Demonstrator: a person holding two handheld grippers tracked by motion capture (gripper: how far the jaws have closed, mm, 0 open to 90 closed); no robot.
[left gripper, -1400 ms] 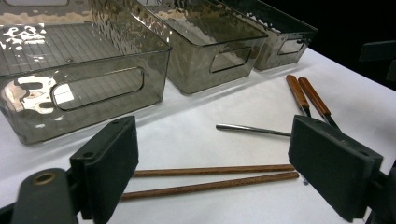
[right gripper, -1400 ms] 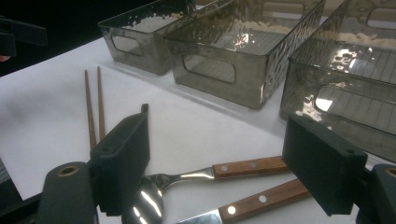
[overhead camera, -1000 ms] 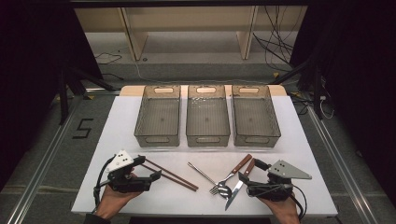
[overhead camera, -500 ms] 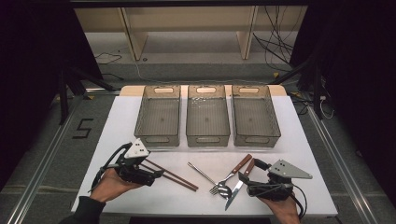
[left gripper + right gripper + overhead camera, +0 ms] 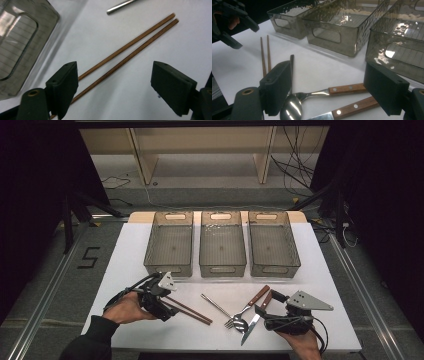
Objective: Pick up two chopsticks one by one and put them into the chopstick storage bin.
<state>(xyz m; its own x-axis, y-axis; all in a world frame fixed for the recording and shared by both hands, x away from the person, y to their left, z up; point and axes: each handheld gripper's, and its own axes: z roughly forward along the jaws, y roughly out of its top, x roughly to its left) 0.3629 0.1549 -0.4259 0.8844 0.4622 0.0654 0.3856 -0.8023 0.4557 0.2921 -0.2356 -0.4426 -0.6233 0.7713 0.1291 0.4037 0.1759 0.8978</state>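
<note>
Two brown wooden chopsticks [image 5: 192,311] lie side by side on the white table [image 5: 125,255]. My left gripper [image 5: 169,309] is open over their near end. In the left gripper view the chopsticks [image 5: 125,53] run between the jaws, close to the left one, and the pads do not press them. The jaws of the left gripper [image 5: 115,75] have just been closing a little. My right gripper [image 5: 268,303] is open. Its jaws straddle the wooden handles of a spoon [image 5: 347,89] and a knife [image 5: 352,107]. A steel utensil handle [image 5: 215,303] lies between the chopsticks and the spoon.
Three clear grey bins stand in a row behind the cutlery: left [image 5: 169,245], middle [image 5: 222,245], right [image 5: 273,245]. In the right gripper view the left gripper [image 5: 245,36] hangs at the top left beyond the chopsticks [image 5: 265,57]. The table's front edge is close to both hands.
The left hand has moved right and a little toward the bins, bringing its gripper over the chopsticks' end. The right hand has stayed where it was.
</note>
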